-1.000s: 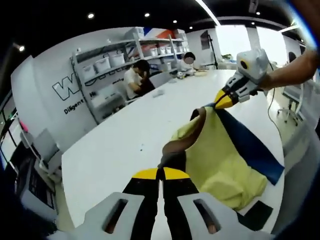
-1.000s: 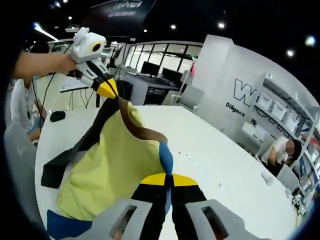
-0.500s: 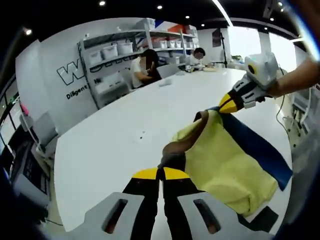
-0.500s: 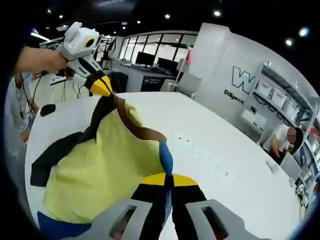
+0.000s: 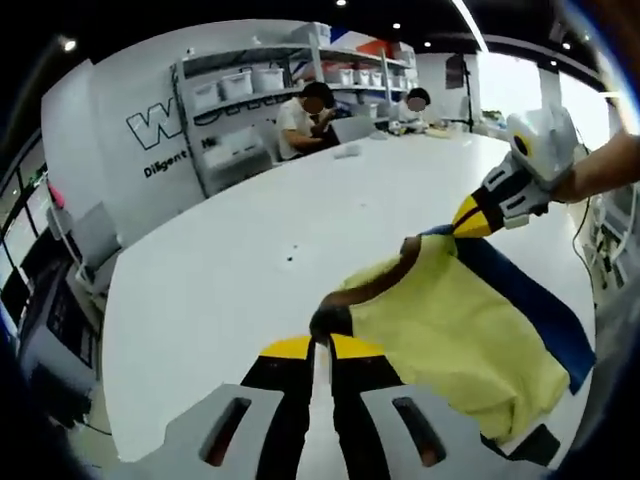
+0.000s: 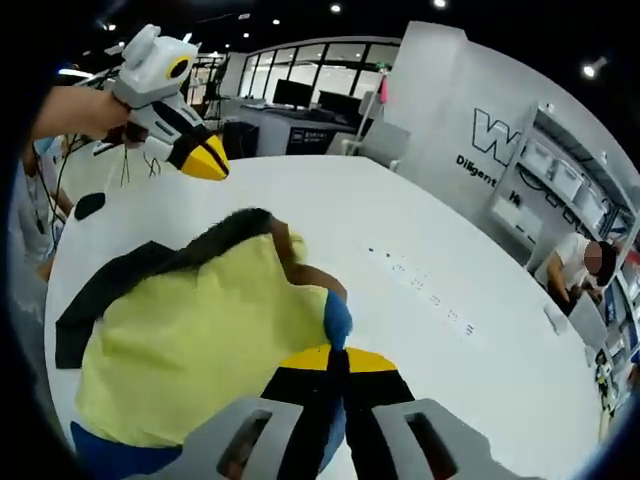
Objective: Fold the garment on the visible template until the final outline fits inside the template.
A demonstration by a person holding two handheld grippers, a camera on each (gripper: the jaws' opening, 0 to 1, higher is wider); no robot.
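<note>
A yellow garment [image 5: 450, 330] with a brown collar, one blue sleeve and one black sleeve lies across the white table [image 5: 230, 260]. My left gripper [image 5: 318, 348] is slightly open, and the dark collar corner sits just beyond its tips. In the right gripper view the left gripper [image 6: 215, 165] hangs above and apart from the garment [image 6: 190, 340], whose black shoulder has sagged onto the table [image 6: 420, 230]. My right gripper [image 6: 337, 355] is shut on the blue shoulder edge. It also shows in the left gripper view as the right gripper [image 5: 468, 218], holding the far corner up.
Two people [image 5: 310, 110] sit at the table's far end, by shelves of white bins [image 5: 250, 90]. A small black object [image 6: 88, 205] lies near the table edge. Desks with monitors [image 6: 290, 100] stand behind, and a grey chair [image 5: 95, 235] is beside the table.
The left gripper has let go of its corner. That side of the garment dropped onto the table, and the left gripper now hangs above it. The right gripper keeps its hold.
</note>
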